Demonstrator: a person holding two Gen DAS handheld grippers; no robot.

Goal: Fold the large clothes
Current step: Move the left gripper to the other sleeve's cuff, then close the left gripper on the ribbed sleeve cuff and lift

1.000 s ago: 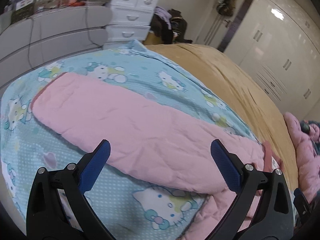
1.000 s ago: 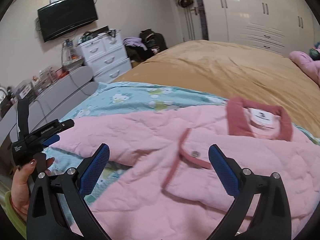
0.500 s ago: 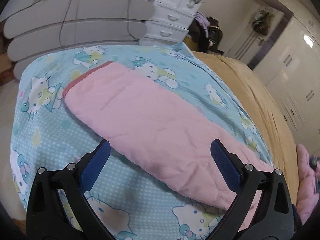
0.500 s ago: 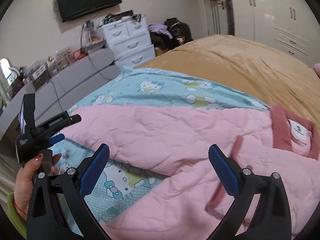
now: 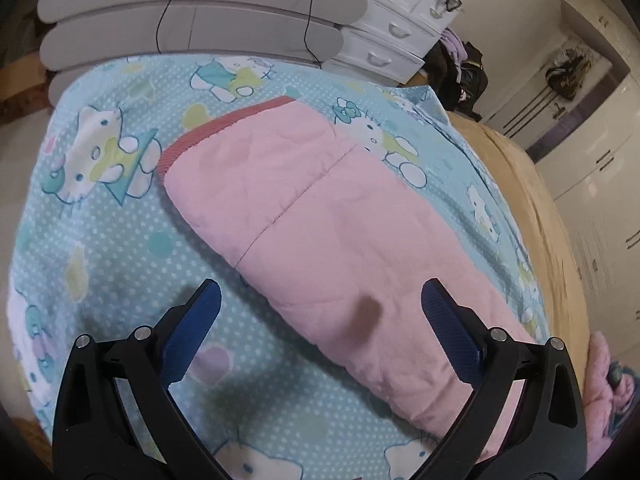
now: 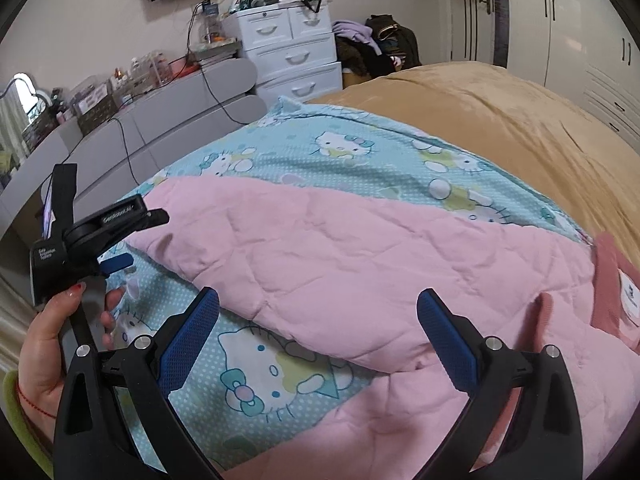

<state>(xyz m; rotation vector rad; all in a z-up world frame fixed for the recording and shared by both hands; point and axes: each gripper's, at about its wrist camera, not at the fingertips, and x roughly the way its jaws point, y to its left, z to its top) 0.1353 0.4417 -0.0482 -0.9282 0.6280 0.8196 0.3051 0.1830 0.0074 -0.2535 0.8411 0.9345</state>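
Tan bed cover (image 6: pixel 500 120), far side cut off. Cartoon-cat sheet (image 6: pixel 360 160) beneath pink quilted garment (image 6: pixel 380 260); sleeve (image 5: pixel 320 220) extended flat, body cropped at frame edge. Neck label (image 6: pixel 630 296) print unreadable. Left gripper (image 5: pixel 320 320) splayed wide, empty, above sleeve; housing lettering illegible. Right gripper (image 6: pixel 318 324) likewise spread, grasping nothing.

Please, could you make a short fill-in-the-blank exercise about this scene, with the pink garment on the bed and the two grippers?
1. The pink garment lies on a blue cartoon-cat ____.
2. The sleeve cuff has a darker ____ trim.
3. Both the left gripper and the right gripper are ____.
4. Behind the bed stands a white chest of ____.

Missing words: sheet; pink; open; drawers
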